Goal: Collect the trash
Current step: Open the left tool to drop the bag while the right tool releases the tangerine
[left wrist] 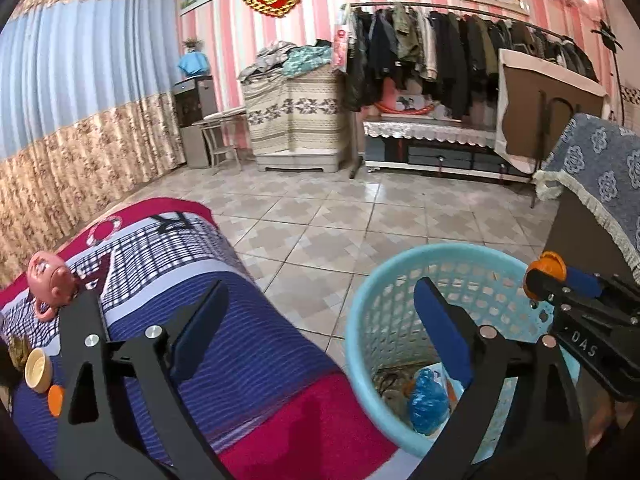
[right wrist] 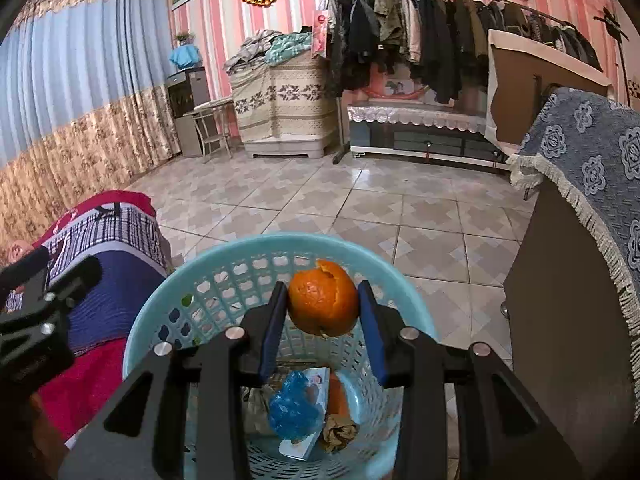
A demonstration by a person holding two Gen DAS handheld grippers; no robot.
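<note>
Orange peel between right fingers, above basket

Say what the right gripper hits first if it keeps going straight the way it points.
Probably the far inner wall of the basket. The right gripper, shut on the orange peel, points across the basket's mouth, tilted down a little. Depth is unclear, so it might instead clear the rim and reach the floor.

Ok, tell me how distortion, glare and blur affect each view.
Left wrist: fisheye bows the curtains, dark corners, sheen on floor tiles. Right wrist: same bowing; orange peel sharp, right gripper frame close, far clothes rack softer.
</note>
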